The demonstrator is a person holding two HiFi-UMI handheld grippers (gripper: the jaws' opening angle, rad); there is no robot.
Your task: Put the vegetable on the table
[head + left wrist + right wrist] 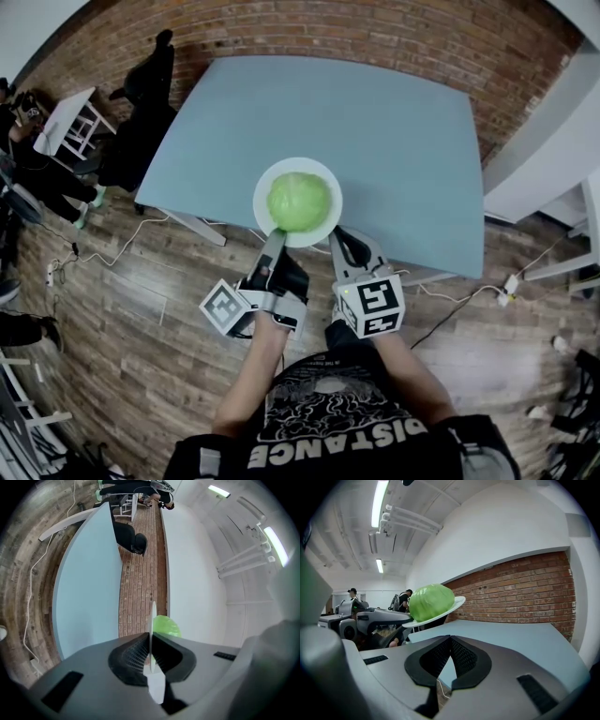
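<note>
Pale green and round, the cabbage (299,201) lies in the middle of a white plate (262,192), its leaves tight and faintly glossy; it looks like one whole head, uncut. The left claw (277,232) is clamped on the plate's rim at about 7 o'clock in the head view, and its own view shows the thin white edge pinched between the closed jaws with the green head just beyond. The right claw (342,234) sits just beside the plate at about 5 o'clock, jaws pressed together on nothing. Plate and cabbage hang over the 6 o'clock edge of the light blue desk (375,131); in the right gripper view the plate is lifted clear of the surface and tilted, so I judge the task to be unfinished. What remains is to lower the load onto the desk and let go. Whether the cabbage should leave the plate, the pictures cannot settle.
</note>
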